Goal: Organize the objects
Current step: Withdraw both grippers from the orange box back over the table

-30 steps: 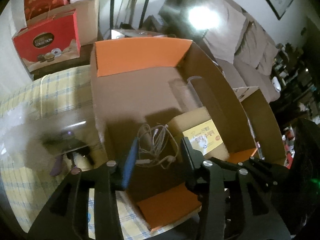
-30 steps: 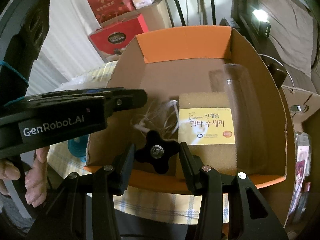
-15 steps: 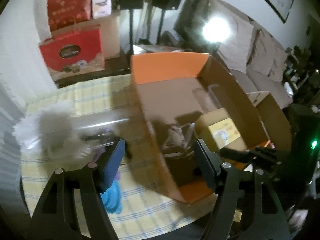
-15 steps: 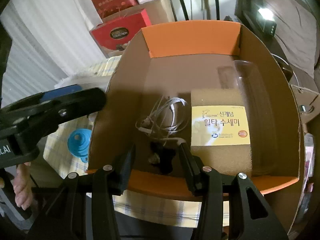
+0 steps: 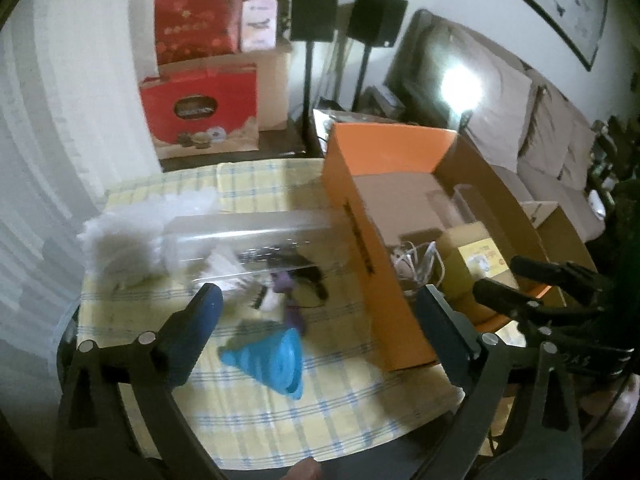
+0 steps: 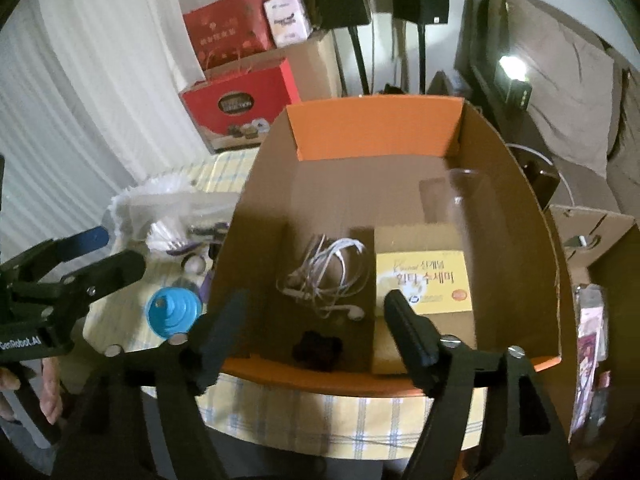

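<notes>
1. The left gripper (image 5: 316, 320) is spread wide and empty above the checked tablecloth (image 5: 320, 408), over a blue funnel (image 5: 268, 354).
2. The right gripper (image 6: 312, 324) gapes wide, empty, at the near rim of the cardboard box (image 6: 532, 240).
3. Inside lie a black knob (image 6: 318, 350), white earphones (image 6: 328, 276) and a yellow-labelled package (image 6: 424, 280).
4. A clear tube (image 5: 248, 244) lies left of the box.

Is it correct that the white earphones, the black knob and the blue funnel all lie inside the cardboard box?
Not quite. The blue funnel lies outside on the checked tablecloth, left of the cardboard box; the right wrist view shows it. The white earphones and black knob are inside.
</notes>
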`<state>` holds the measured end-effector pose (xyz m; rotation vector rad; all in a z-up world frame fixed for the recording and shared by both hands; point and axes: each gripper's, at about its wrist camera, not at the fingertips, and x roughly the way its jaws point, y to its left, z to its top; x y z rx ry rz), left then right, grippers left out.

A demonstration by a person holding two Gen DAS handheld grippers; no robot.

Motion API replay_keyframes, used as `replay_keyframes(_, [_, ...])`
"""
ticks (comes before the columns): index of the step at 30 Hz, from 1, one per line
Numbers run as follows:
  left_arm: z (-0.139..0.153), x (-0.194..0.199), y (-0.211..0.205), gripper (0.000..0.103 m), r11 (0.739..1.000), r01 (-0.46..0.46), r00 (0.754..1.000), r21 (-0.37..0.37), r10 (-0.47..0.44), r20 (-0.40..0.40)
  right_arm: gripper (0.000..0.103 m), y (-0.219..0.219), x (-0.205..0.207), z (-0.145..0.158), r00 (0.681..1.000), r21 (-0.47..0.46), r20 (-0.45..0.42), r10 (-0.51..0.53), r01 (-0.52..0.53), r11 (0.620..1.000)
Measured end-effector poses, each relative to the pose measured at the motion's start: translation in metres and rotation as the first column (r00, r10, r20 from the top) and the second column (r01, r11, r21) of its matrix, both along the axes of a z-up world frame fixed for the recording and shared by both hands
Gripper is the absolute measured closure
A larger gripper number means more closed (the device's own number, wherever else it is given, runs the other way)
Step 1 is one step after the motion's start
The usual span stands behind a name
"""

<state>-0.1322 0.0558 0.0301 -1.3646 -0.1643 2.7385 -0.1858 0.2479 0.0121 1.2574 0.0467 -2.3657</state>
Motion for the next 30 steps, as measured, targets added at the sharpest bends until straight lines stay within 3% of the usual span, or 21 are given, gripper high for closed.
replay_keyframes(10, [0.002, 0.018, -0.023, 0.005, 0.999, -0.041, 0.999, -0.011, 0.041, -0.013, 0.002, -0.011, 0.009, 0.013, 0.999, -0.005, -0.039, 0.009, -0.009, 1.000])
replay_keyframes(11, [0.002, 0.019, -0.025, 0.000, 0.999, -0.041, 0.999, -0.005, 0.041, -0.013, 0.002, -0.013, 0.011, 0.014, 0.999, -0.004, -0.046, 0.011, -0.011, 1.000])
replay_keyframes(23, [0.006, 0.039, -0.052, 0.000, 0.996, -0.081, 0.996, -0.031, 0.080, -0.041, 0.000, -0.041, 0.025, 0.029, 0.995, -0.008, -0.083, 0.052, -0.053, 0.999])
replay_keyframes(30, [-0.012, 0.044, -0.072, 0.000, 0.994, -0.108, 0.994, -0.031, 0.108, -0.015, 0.000, -0.060, 0.031, 0.033, 0.992, -0.024, -0.096, 0.076, -0.079, 0.997])
